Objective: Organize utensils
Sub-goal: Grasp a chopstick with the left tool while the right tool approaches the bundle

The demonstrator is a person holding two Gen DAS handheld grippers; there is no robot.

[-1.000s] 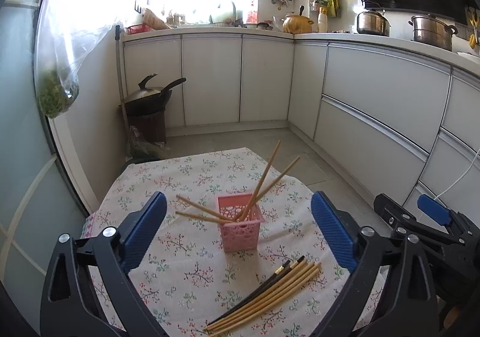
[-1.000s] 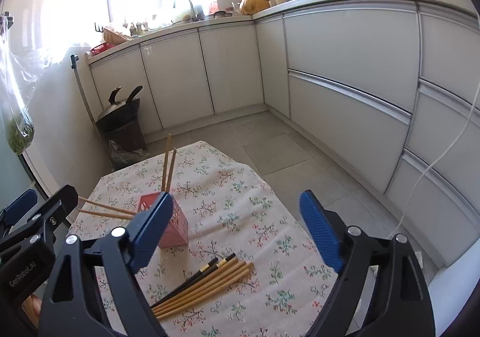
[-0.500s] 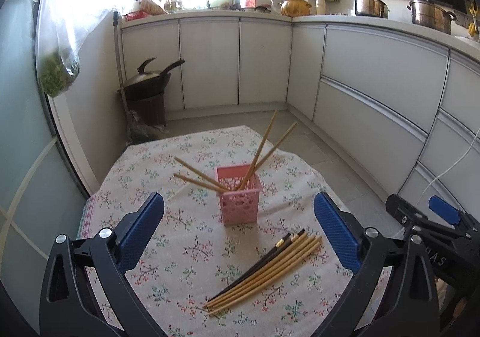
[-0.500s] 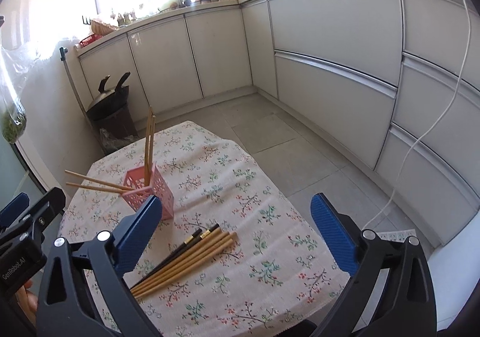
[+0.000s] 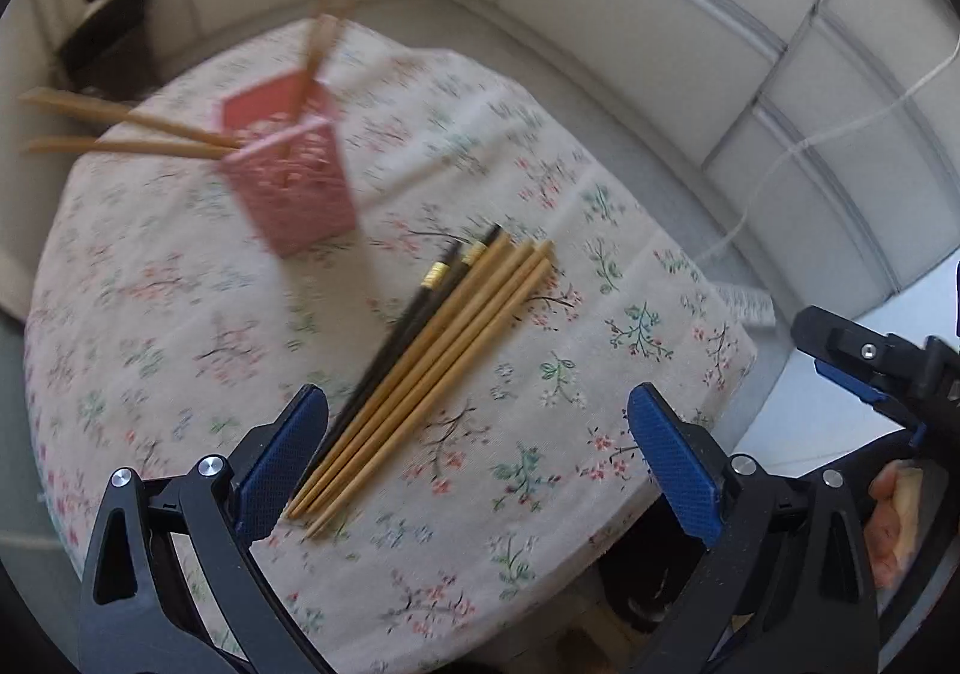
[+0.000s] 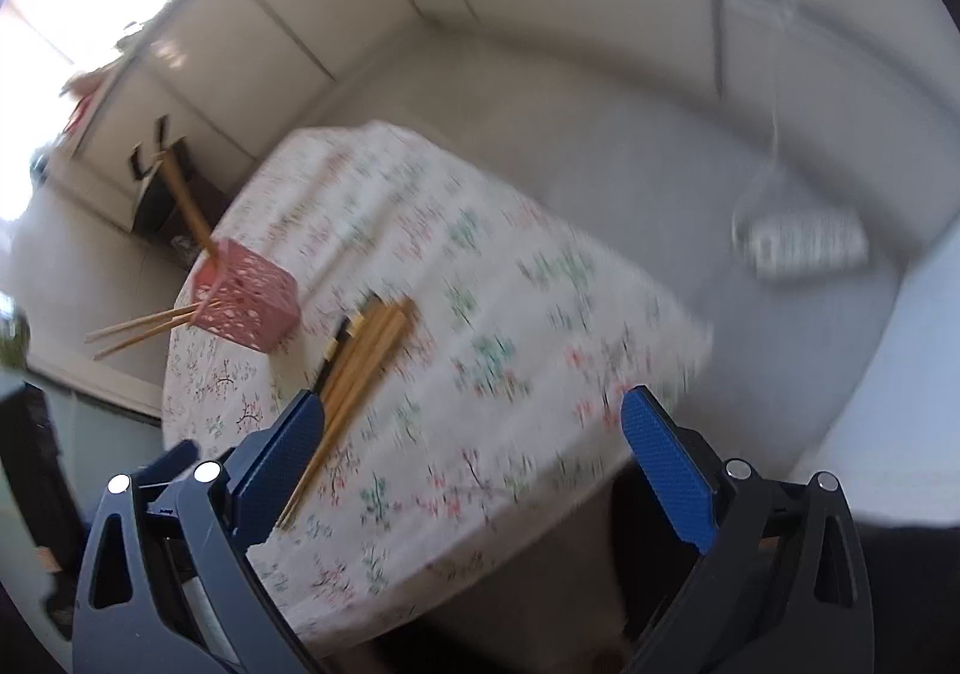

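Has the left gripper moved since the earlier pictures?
Yes. The left gripper has come forward and tilted down over the loose chopsticks; the pink basket now sits farther up-left.

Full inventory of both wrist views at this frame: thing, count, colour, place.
Basket: 1, pink, far left of the table.
Chopsticks in basket: 4, tan, two leaning left, two leaning away.
Loose wooden chopsticks: 4, tan, lying together mid-table.
Black chopsticks: 2, black with gold bands, just left of the wooden ones.
Tablecloth: 1, cream with flowers, covers the table.
Wok: 1, black, on the floor beyond the table, blurred.
Power strip: 1, white, on the floor to the right.
Cabinets: white, along the walls.
Left gripper: blue pads, open, over the loose chopsticks.
Right gripper: blue pads, open, holding nothing.
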